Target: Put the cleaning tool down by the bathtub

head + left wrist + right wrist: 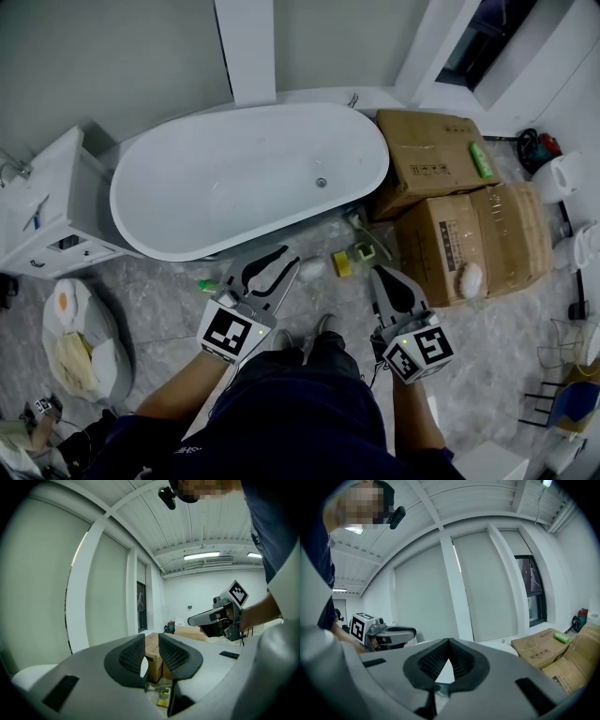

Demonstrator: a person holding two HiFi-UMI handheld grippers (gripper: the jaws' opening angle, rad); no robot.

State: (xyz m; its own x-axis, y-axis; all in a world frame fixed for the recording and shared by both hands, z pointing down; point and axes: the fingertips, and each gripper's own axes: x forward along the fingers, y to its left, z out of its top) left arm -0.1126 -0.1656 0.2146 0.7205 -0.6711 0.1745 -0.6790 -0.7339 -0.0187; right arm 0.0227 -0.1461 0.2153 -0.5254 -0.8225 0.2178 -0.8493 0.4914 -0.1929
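Observation:
A white bathtub (234, 178) fills the middle of the head view. On the marble floor beside its near right end lies a small yellow-and-green cleaning tool (343, 262), also in the left gripper view (164, 698), with a white wad (311, 270) next to it. My left gripper (272, 267) hovers over the floor just short of the tub; its jaws (151, 641) stand apart with nothing between them. My right gripper (382, 277) hangs to the right, near the boxes; its jaws (449, 641) touch at the tips and hold nothing.
Two cardboard boxes (436, 155) (469, 239) stand right of the tub, a green bottle (481, 159) on the far one. A white cabinet (52, 202) sits left, a bag (80, 337) on the floor below it. A small green item (206, 284) lies by the tub.

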